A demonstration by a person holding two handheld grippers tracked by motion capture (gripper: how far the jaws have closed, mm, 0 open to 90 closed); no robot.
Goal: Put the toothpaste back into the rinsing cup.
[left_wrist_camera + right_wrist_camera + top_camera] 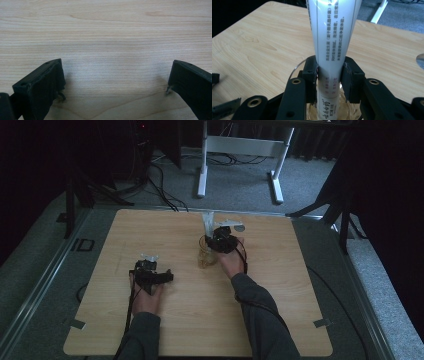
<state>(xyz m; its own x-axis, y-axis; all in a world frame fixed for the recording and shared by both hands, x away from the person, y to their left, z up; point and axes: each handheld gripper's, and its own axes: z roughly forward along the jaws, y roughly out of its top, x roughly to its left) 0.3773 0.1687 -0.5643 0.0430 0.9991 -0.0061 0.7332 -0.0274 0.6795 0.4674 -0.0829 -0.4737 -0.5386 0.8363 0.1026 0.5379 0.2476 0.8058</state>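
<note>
A white tube (332, 37) printed with dark text stands upright in a clear glass cup (322, 113) near the middle of the wooden table (280, 290). In the high view the tube (207, 221) rises out of the glass (204, 258). My right gripper (330, 75) has its two black pads against either side of the tube just above the glass rim, shut on it; in the high view that gripper (214, 243) sits right of the glass. My left gripper (157, 276) rests low over bare wood to the left, and its jaws (115, 82) stand wide open with nothing between them.
The tabletop's edges drop to grey carpet on all sides. A white desk frame (240, 150) and loose cables (160, 185) lie on the floor beyond the far edge. Both forearms come in from the near edge.
</note>
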